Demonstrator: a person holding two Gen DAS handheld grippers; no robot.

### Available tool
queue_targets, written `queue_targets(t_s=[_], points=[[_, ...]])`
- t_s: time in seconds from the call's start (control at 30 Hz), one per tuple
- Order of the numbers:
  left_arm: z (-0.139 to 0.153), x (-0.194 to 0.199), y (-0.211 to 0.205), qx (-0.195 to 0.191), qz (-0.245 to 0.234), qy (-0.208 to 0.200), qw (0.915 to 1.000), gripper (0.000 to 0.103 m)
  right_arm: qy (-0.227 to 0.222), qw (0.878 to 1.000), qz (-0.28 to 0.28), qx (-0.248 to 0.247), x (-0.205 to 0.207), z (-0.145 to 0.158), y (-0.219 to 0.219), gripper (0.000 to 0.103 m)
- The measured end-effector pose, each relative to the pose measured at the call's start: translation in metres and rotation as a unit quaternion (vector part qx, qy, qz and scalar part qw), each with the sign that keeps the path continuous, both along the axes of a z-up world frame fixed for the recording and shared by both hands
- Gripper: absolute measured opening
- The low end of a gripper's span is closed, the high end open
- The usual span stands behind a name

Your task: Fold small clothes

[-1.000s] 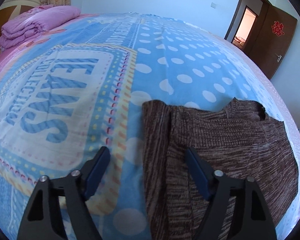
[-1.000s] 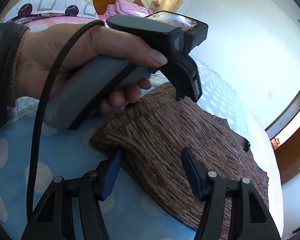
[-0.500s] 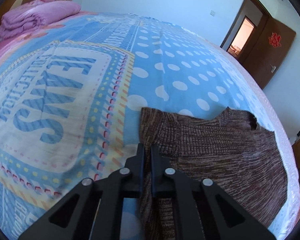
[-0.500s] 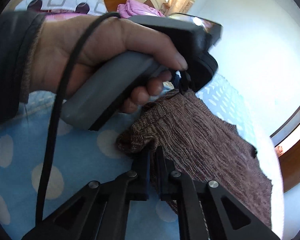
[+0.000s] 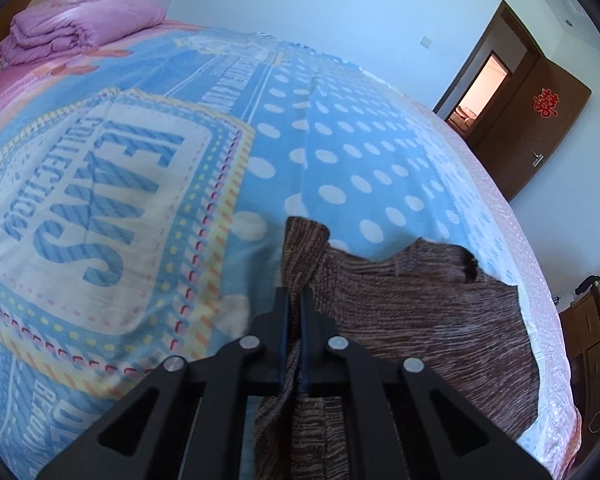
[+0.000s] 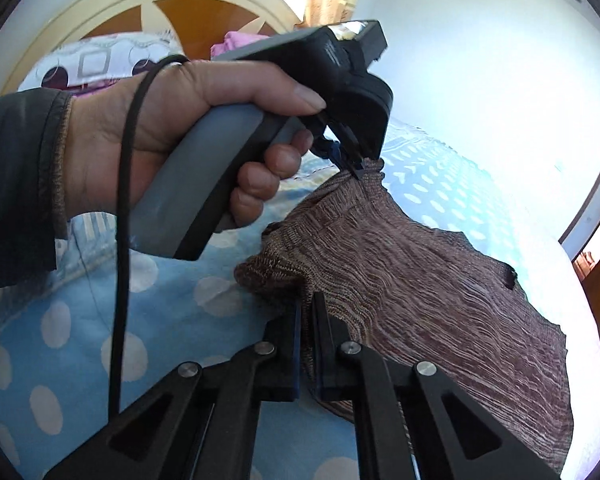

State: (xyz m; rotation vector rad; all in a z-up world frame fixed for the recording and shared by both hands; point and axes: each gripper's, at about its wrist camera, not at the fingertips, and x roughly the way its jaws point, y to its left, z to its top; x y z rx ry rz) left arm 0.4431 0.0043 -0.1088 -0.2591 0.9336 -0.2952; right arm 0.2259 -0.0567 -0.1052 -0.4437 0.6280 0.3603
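Pinching with both, I have the left claw [image 5: 294, 300] clenched on one edge of the brown marled knit sweater [image 5: 412, 320] and the right claw [image 6: 306, 312] clenched on a bunched corner nearer me. Ahead of both claws, the sweater's far part lies on the blue polka-dot bedspread [image 5: 340, 152], its gripped edge raised.

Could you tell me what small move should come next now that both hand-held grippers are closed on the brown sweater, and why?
Probably carry the pinched edge together across toward the far side. The left hand-held gripper and the right hand-held gripper each clamp one end of the sweater edge, which is raised off the bedspread while the rest lies flat.
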Motion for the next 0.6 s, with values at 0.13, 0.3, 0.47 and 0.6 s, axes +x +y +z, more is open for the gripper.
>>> queue_targets(t_s=[0.13,0.3,0.47,0.6], points=[[0.015,-0.005,-0.011,0.003,-0.008,-0.013,0.9999,0.005,0.000,0.999,-0.017,0.030,0.000,0.009,-0.022,0.003],[0.032,-0.010,-0.028,0.008,-0.012,-0.025,0.9996,0.005,-0.007,0.998,-0.044,0.054,-0.001,0.021,-0.055,0.003],[0.045,-0.012,-0.048,0.014,-0.018,-0.034,0.9992,0.005,-0.012,0.995,-0.063,0.075,-0.004,0.033,-0.084,0.003],[0.055,-0.015,-0.068,0.017,-0.027,-0.044,0.9985,0.005,-0.020,0.994,-0.074,0.083,-0.008,0.042,-0.101,0.003]])
